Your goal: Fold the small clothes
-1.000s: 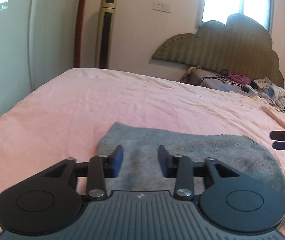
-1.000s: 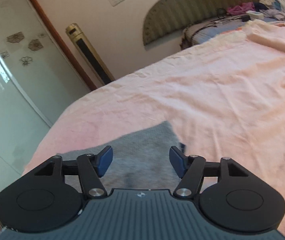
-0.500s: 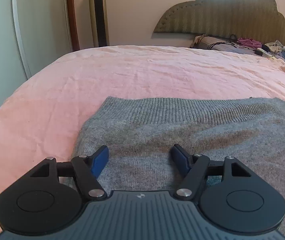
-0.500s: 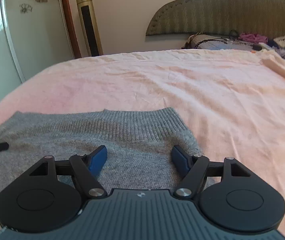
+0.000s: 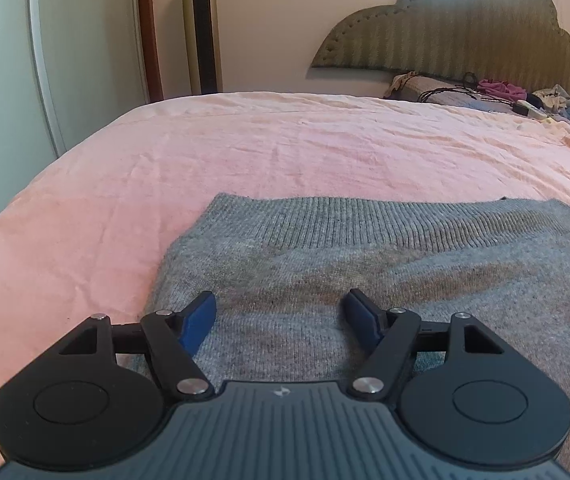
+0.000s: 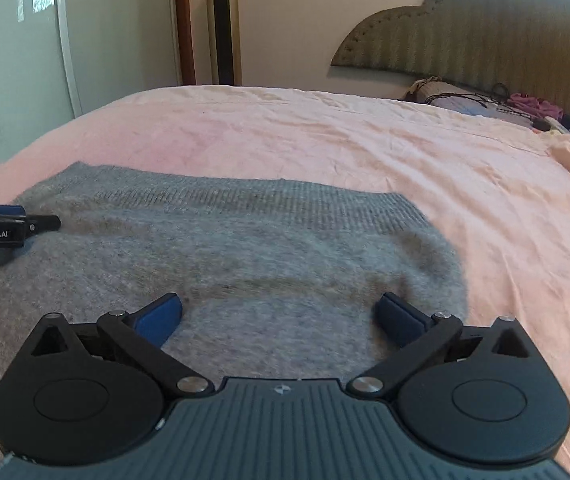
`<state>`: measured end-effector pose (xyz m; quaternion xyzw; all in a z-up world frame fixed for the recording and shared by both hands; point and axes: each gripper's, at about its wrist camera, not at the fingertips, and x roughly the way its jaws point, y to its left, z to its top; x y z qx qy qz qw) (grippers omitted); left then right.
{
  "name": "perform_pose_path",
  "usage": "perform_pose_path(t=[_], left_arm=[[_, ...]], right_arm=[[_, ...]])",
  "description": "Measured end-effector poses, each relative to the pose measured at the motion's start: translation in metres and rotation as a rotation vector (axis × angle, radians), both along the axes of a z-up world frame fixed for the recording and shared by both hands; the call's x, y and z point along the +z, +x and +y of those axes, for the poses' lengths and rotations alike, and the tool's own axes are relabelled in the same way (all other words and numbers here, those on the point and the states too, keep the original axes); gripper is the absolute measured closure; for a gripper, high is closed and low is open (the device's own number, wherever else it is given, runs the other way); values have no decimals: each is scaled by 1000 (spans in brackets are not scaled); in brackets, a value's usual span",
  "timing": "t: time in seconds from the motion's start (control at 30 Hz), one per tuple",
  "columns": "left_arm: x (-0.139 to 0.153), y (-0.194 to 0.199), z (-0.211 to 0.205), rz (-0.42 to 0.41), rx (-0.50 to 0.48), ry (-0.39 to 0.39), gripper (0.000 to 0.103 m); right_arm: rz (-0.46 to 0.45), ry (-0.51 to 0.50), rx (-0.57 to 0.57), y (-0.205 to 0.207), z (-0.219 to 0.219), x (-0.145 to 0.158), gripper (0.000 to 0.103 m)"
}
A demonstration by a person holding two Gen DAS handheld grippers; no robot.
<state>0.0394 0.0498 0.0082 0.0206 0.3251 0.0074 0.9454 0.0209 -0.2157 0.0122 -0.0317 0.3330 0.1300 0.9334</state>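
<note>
A grey knit garment lay flat on the pink bed, under and ahead of both grippers. The left gripper and right gripper had fingers spread, holding nothing. Beyond stood a headboard and tower fan.

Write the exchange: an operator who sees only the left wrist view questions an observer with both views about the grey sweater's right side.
Operator: Is the right gripper open?
Observer: Yes, its jaws are wide apart, low over the grey sweater.
Operator: Where does the sweater end on the right?
Observer: Its right edge curves down just beyond that gripper's right finger; bare pink sheet lies past it.
</note>
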Motion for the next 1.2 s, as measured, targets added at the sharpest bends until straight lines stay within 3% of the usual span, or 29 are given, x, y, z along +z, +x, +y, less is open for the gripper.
perform_pose_path(t=[0.1,0.2,0.3,0.4,0.47,0.6,0.67,0.73,0.8,0.83,1.0,1.1,1.13,1.17,1.2], left_arm=[[11,-19,-14,-19,40,41,32],[20,-55,-39,-34,-99,-40,29],[6,-75,-61,-20,-171,33,27],[4,-81,-43,-1,-209,-5,26],[4,-83,-25,15,-215,-24,26],[18,-98,-17,23,-183,-60,27],[23,-111,-21,9,-223,-82,27],[9,-113,-29,71,-239,-22,26],[-2,-124,-24,32,-254,-1,26],[2,-128,-20,40,-244,-4,25],[27,-152,36,13,-115,-136,25],[15,-148,78,71,22,-239,26],[9,-144,87,100,63,-283,27],[9,-147,90,70,63,-311,27],[10,-144,90,81,50,-341,27]], right_arm=[[13,-18,-54,-7,7,10,0],[-8,65,-31,-25,20,29,0],[-19,18,32,-32,43,30,0],[33,-94,14,-26,40,7,0],[-8,-3,30,-34,9,2,0],[0,-49,-11,-44,1,9,0],[19,-40,-49,-53,6,18,0],[4,-1,16,-70,14,22,0],[70,-23,57,-76,20,9,0],[30,-65,81,-83,21,2,0],[37,40,33,-107,-21,25,2],[70,107,-69,-118,-63,28,2],[101,125,-105,-118,-76,24,8],[128,151,-118,-116,-83,19,13],[142,174,-117,-115,-88,15,25]])
